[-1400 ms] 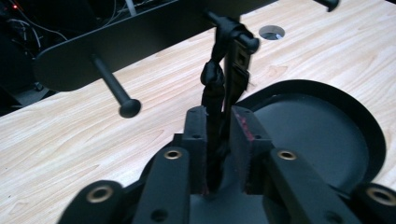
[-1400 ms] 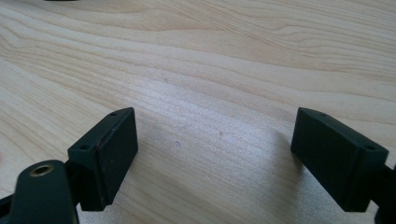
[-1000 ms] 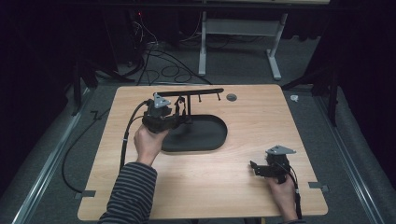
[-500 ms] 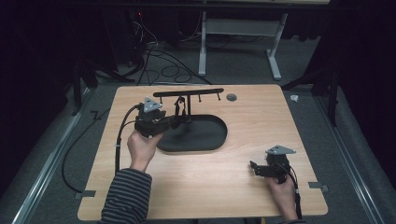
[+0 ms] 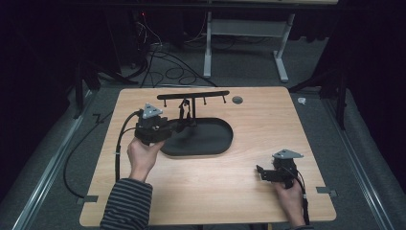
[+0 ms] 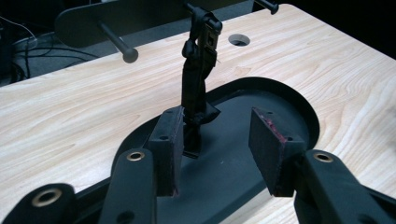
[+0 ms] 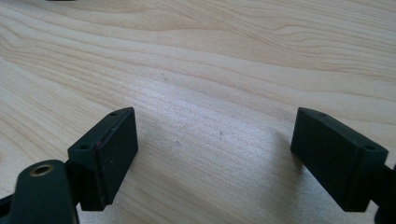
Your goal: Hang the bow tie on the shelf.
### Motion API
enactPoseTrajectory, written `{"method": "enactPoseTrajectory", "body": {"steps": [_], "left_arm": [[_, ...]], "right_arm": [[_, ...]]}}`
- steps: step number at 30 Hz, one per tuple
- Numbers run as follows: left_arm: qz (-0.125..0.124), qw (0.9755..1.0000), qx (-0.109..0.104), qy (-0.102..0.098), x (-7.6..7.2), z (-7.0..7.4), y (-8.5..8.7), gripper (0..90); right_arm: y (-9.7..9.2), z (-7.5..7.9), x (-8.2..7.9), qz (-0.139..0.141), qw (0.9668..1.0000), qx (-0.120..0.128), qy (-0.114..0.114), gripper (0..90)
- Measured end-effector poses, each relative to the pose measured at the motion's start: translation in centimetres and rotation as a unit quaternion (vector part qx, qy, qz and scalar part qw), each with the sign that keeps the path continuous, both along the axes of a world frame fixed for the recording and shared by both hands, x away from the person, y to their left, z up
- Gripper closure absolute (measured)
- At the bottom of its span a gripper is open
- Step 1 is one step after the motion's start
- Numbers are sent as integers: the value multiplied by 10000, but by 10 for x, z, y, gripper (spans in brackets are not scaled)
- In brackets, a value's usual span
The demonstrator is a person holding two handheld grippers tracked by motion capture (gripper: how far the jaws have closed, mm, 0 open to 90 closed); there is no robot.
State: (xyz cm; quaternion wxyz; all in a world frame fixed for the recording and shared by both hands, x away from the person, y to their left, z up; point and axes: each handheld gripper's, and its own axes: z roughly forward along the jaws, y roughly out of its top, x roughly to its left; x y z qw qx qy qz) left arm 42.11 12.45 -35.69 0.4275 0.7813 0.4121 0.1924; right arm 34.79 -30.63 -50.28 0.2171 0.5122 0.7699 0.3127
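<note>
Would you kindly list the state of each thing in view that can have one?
Strap: hanging from a rack peg, lower end between the left tool's pads.
Left tool: open, jaws just been opening, strap between them, unpressed.
Right tool: open, empty, over bare table.
Rack: upright on its tray.

Pale wood-grain table (image 5: 201, 187) with smooth satin finish, matt black tray (image 5: 215, 143), black woven fabric strap (image 6: 194, 88)
</note>
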Motion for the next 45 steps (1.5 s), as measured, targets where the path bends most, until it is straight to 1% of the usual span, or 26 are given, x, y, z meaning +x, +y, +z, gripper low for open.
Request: {"method": "enactPoseTrajectory", "body": {"steps": [7,9,12,18,24,27,28,30,33,35,37,38,45], "left_arm": [[34,10000,-91,2,-5,0,5,540],[22,10000,-84,5,-7,0,6,536],[27,10000,3,5,-9,1,7,523],[59,10000,-51,11,-15,1,10,510],[55,10000,-19,9,-20,1,13,507],[71,10000,-44,1,-23,1,16,505],[89,9999,-106,5,-24,0,16,504],[98,9999,-129,13,-25,-1,18,504],[103,9999,-107,15,-27,-2,20,502],[126,9998,-155,34,-29,-2,22,502],[134,9998,-150,30,-30,-2,24,502],[138,9997,-188,19,-31,-3,25,502],[143,9998,-167,37,-36,-4,29,500]], "right_arm": [[0,0,0,3,10000,1,0,159],[0,0,0,7,10000,-2,-6,159],[0,0,0,8,10000,-1,-5,159],[0,0,0,8,10000,2,1,159],[0,0,0,14,10000,-1,-6,159],[0,0,0,8,10000,2,0,159],[0,0,0,8,10000,2,1,159],[0,0,0,11,10000,-1,-6,159],[0,0,0,14,10000,-1,-7,159],[0,0,0,15,10000,-3,-8,159],[0,0,0,8,10000,2,1,159],[0,0,0,14,10000,-2,-7,159],[0,0,0,13,10000,-2,-6,159]]}}
